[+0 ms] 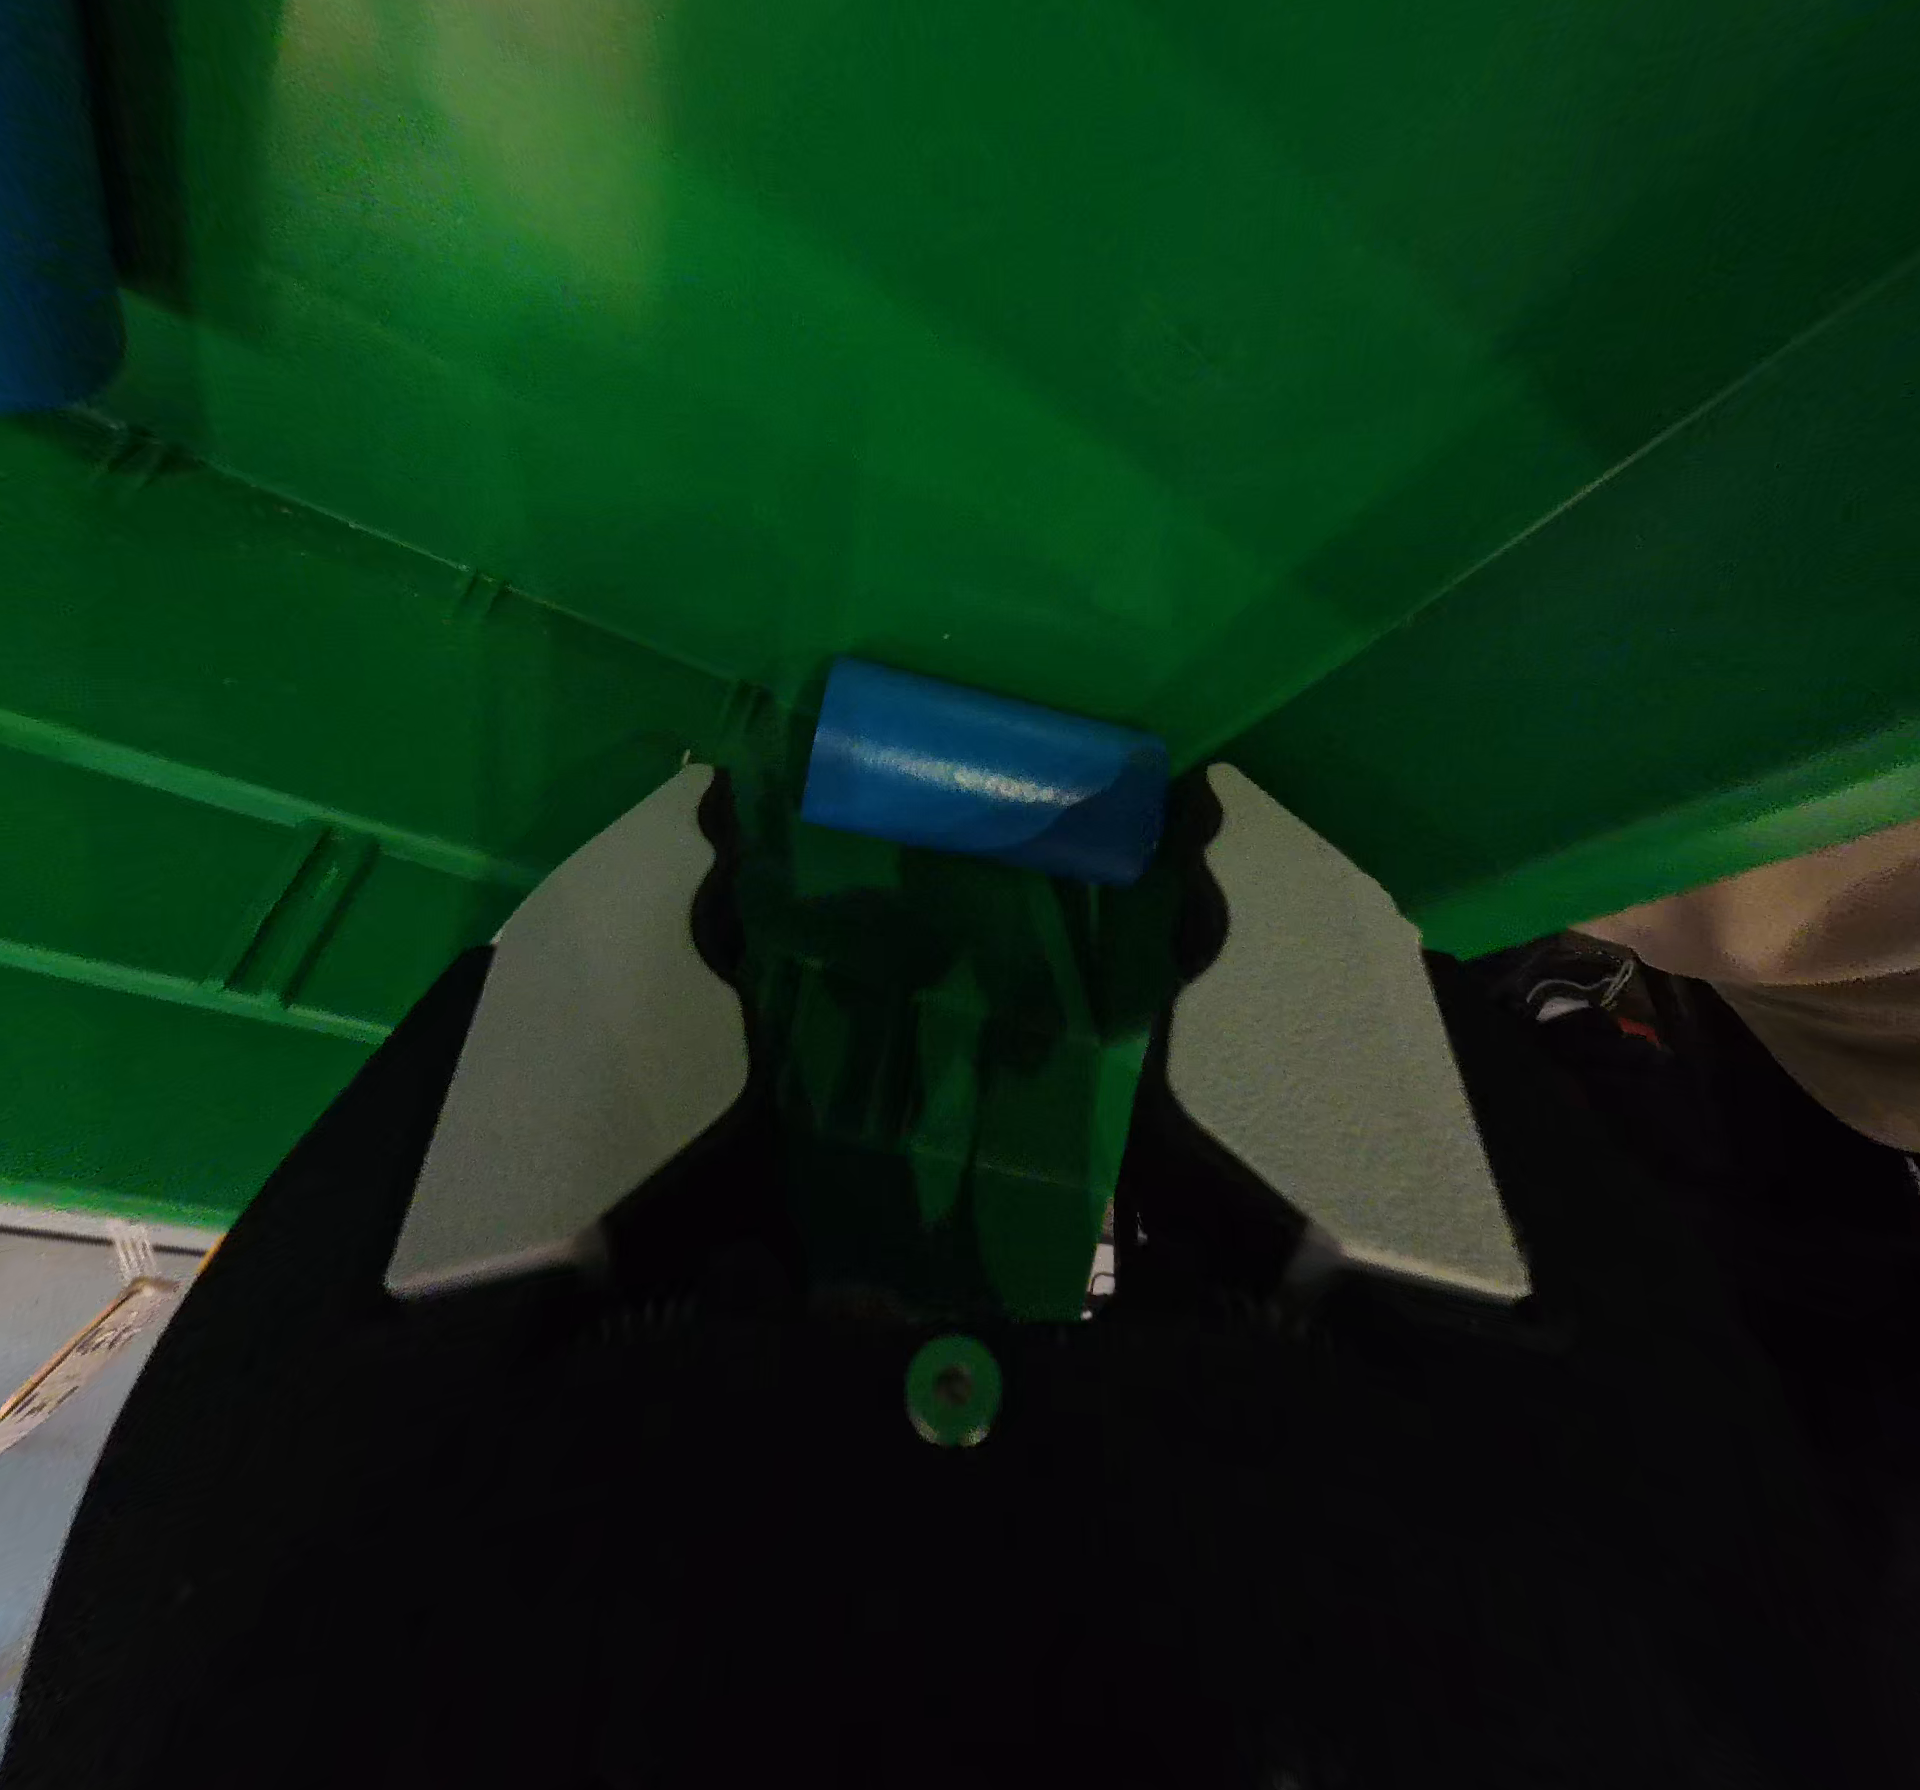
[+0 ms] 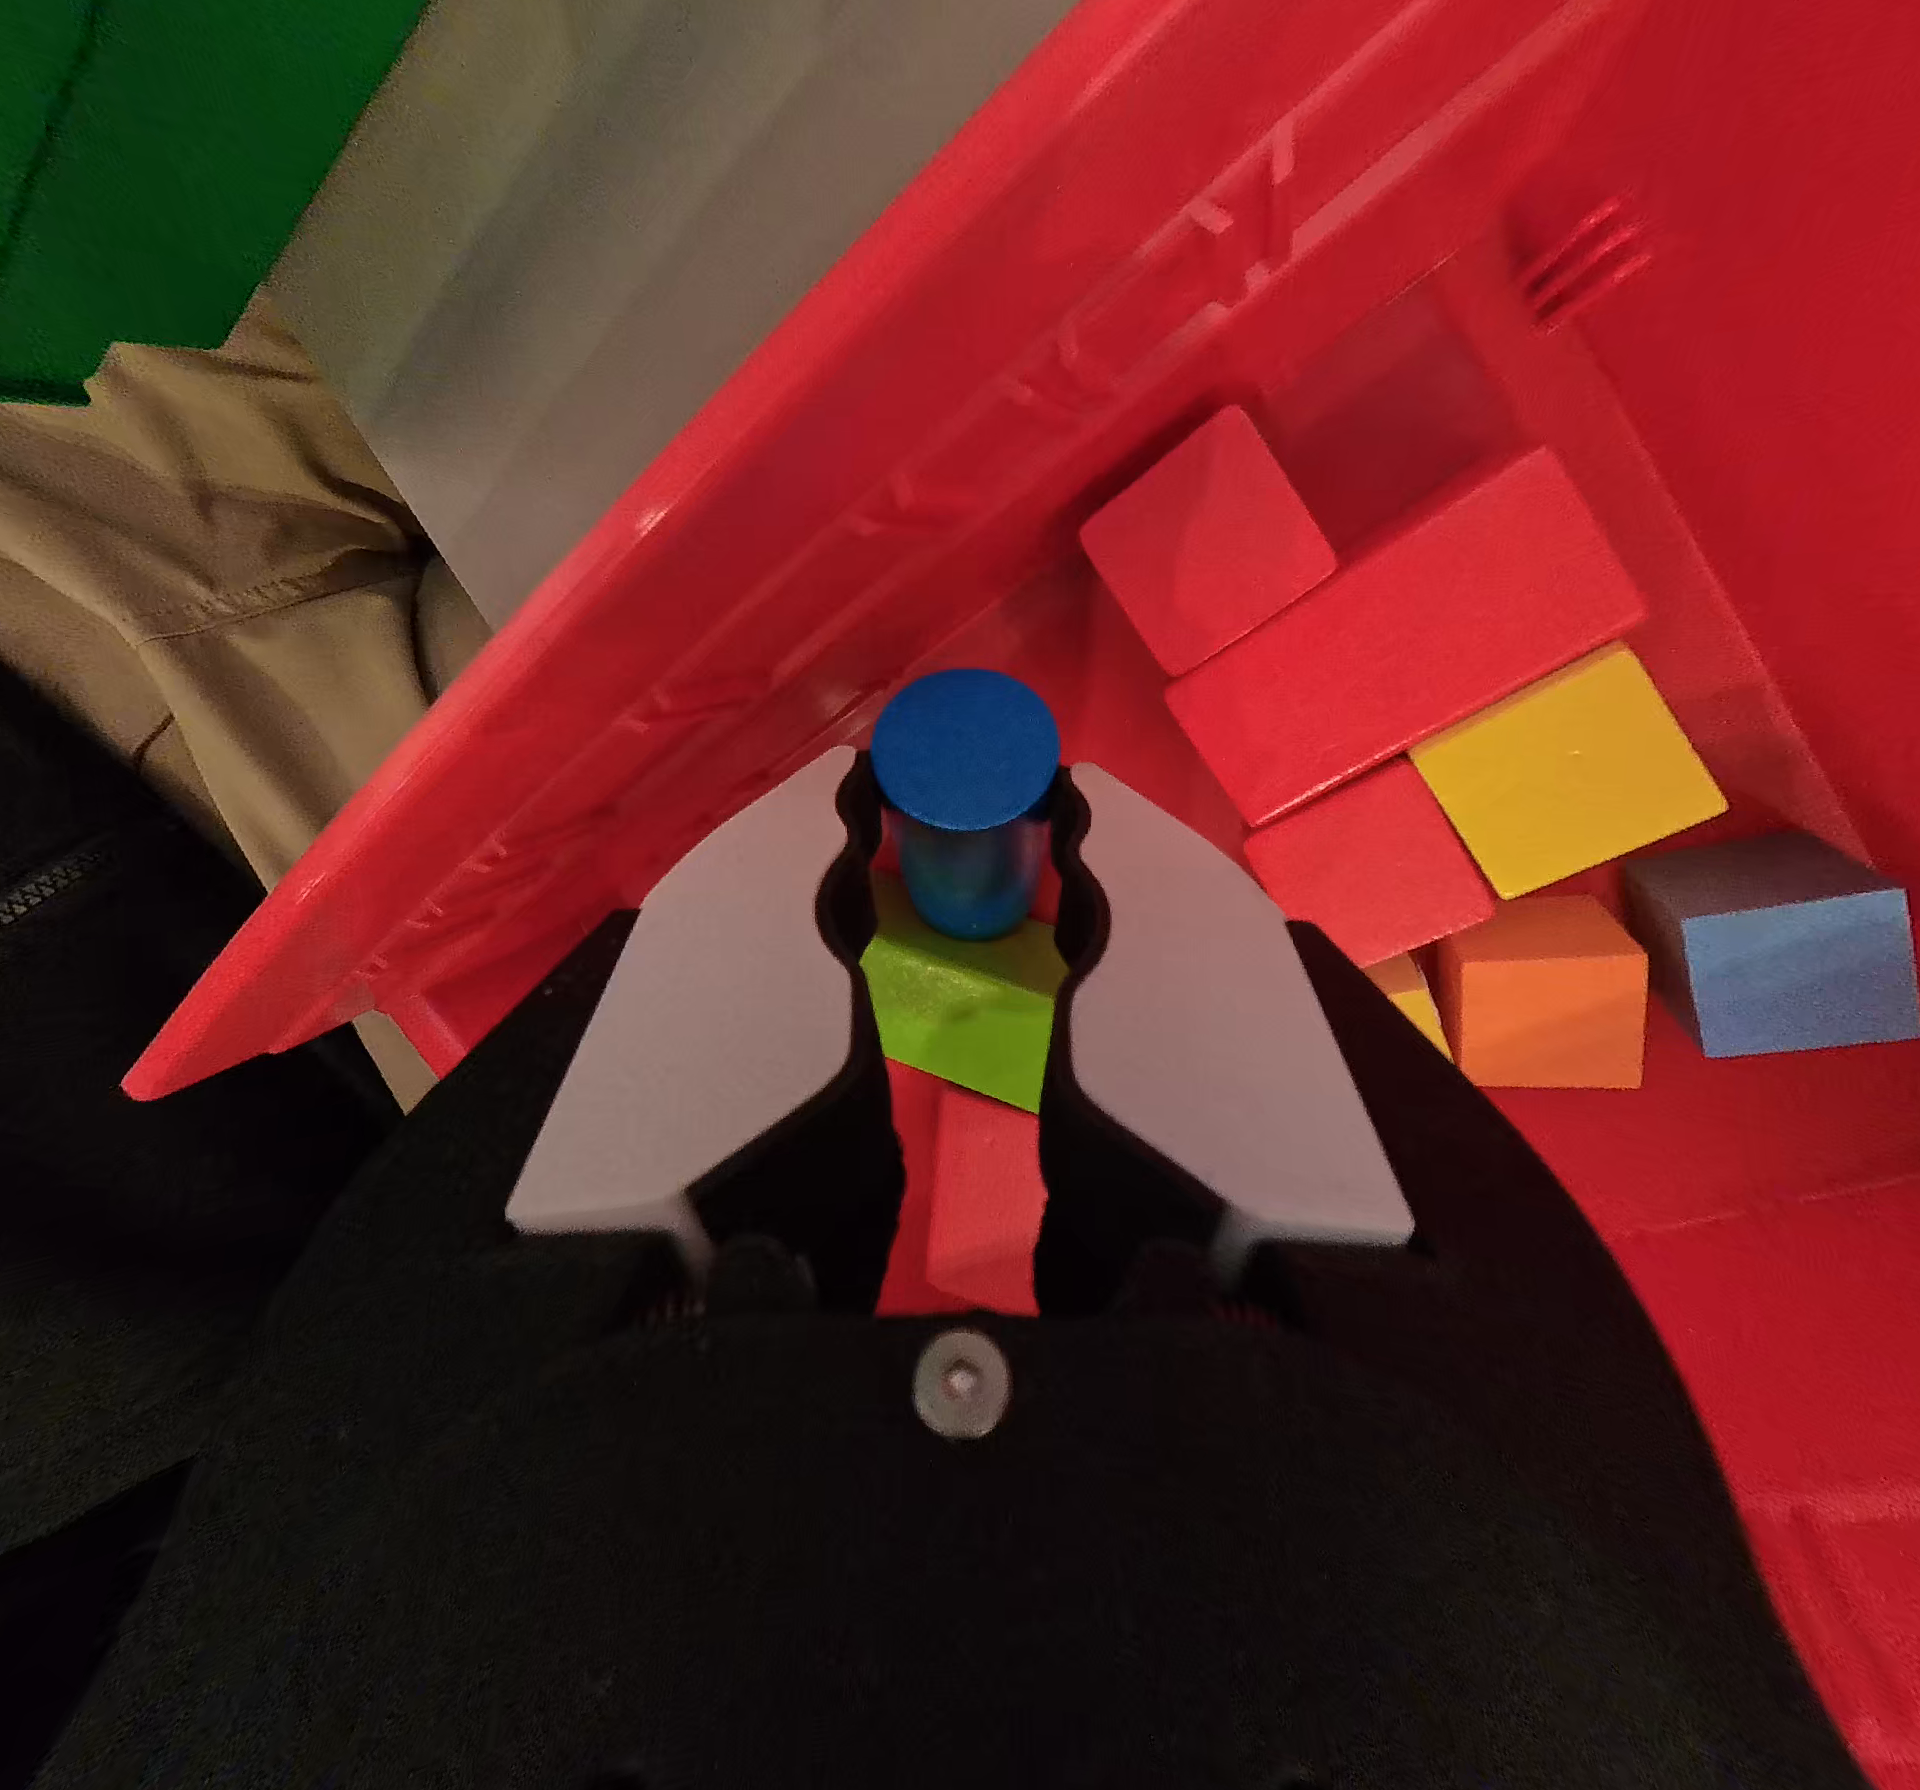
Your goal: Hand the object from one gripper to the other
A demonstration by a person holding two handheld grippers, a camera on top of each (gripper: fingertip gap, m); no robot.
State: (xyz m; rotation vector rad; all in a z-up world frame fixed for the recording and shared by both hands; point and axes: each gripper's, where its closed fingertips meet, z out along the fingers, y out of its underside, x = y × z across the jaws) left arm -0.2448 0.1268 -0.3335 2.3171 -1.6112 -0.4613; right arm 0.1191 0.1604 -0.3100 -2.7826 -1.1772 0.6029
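In the left wrist view, my left gripper (image 1: pixel 956 779) is open inside a green bin (image 1: pixel 935 286). A blue cylinder (image 1: pixel 982 769) lies on its side on the bin floor, near a corner, between my fingertips. Its right end is close to the right fingertip (image 1: pixel 1231 805), and a gap separates it from the left one. In the right wrist view, my right gripper (image 2: pixel 961 784) is shut on another blue cylinder (image 2: pixel 964 748). It is held with its round end toward the camera, over the blocks in a red bin (image 2: pixel 1039 286).
The red bin holds red blocks (image 2: pixel 1392 639), a yellow block (image 2: pixel 1558 764), an orange block (image 2: pixel 1548 992), a light blue block (image 2: pixel 1787 961) and a green block (image 2: pixel 961 1013). A second blue piece (image 1: pixel 42 130) sits at the green bin's left. Beige cloth (image 2: pixel 187 535) lies between the bins. The tips of one gripper are about 35 cm away from the tips of the other.
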